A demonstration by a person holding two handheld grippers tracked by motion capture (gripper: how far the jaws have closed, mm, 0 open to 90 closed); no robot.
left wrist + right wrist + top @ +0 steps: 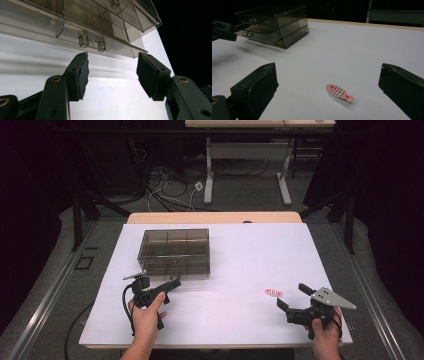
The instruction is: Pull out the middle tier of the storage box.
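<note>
A: Jaws first, quick. Left?

B: My left gripper (167, 287) has its jaws released, nothing between the pads, both aimed at the small clear knob (83, 41) on the lower drawer front of the smoky transparent plastic drawer box (174, 252). They sit just short of it, not touching. I'd say I'm lined up to pull that drawer.

A: Right?

B: My right gripper (292, 301) has its jaws spread wide, empty, low over the white bench (240, 255). The small pink fish-shaped hair clip with dark stripes (339, 92) lies flat on the bench just ahead, between the two pads' lines, untouched.

A: Why there?

B: Probably waiting: the clip likely goes in once the drawer is out. The box is well apart from the clip, toward the far left.

A: Drawers?

B: All look closed.
</note>
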